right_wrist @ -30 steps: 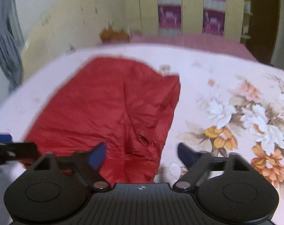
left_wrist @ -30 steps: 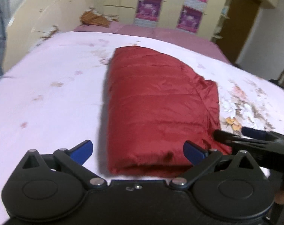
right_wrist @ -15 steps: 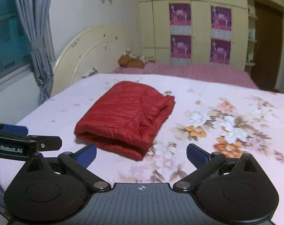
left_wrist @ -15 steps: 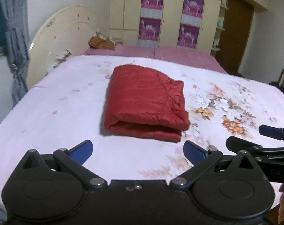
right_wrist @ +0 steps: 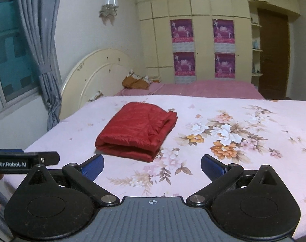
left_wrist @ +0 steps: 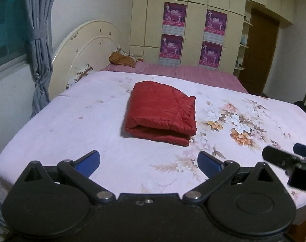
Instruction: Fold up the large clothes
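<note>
A red quilted garment lies folded into a thick rectangle in the middle of the bed; it also shows in the right wrist view. My left gripper is open and empty, held back over the bed's near edge, well short of the garment. My right gripper is open and empty too, also back from the garment. The right gripper shows at the right edge of the left wrist view, and the left gripper at the left edge of the right wrist view.
The bed has a pale pink floral sheet. A cream headboard and grey curtain stand to the left. A pink mattress with brown cloth, wardrobes with posters and a brown door lie beyond.
Both grippers have drawn back from the folded garment toward the bed's near edge and risen. The garment stays folded on the bed and looks smaller and farther away.
</note>
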`<state>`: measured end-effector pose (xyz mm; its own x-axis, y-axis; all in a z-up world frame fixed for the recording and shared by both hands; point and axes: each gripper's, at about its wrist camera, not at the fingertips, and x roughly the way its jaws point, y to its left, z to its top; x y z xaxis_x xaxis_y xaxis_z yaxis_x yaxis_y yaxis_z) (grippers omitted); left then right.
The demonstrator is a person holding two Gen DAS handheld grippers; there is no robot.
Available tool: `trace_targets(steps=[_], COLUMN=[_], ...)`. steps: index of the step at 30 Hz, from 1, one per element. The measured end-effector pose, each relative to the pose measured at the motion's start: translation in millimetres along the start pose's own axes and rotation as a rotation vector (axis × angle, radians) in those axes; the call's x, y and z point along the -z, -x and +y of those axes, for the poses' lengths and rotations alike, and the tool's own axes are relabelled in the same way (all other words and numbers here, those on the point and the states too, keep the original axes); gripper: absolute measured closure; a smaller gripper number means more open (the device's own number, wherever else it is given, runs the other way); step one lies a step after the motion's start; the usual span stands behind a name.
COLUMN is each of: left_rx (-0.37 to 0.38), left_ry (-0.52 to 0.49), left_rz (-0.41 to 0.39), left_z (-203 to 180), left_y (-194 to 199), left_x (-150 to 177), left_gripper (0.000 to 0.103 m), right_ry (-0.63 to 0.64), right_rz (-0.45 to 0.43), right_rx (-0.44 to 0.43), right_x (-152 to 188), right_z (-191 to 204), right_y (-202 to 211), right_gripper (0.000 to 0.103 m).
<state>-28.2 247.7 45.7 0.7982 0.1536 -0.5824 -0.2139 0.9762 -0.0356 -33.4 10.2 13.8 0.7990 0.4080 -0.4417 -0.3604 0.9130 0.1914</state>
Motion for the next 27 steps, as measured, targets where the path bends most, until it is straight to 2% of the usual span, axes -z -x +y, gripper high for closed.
trace_targets(steps=[11, 27], left_rx=[0.005, 0.003], left_ry=[-0.026, -0.029], left_rz=[-0.028, -0.027], left_z=[-11, -11], left_y=[20, 25], left_x=[8, 6], left_gripper=[0.0, 0.0], right_ry=[-0.011, -0.003], right_rz=[-0.039, -0.048], right_rx=[-0.02, -0.029], right_x=[-1, -2], right_z=[4, 0], right_y=[24, 27], right_gripper=[0.001, 0.001])
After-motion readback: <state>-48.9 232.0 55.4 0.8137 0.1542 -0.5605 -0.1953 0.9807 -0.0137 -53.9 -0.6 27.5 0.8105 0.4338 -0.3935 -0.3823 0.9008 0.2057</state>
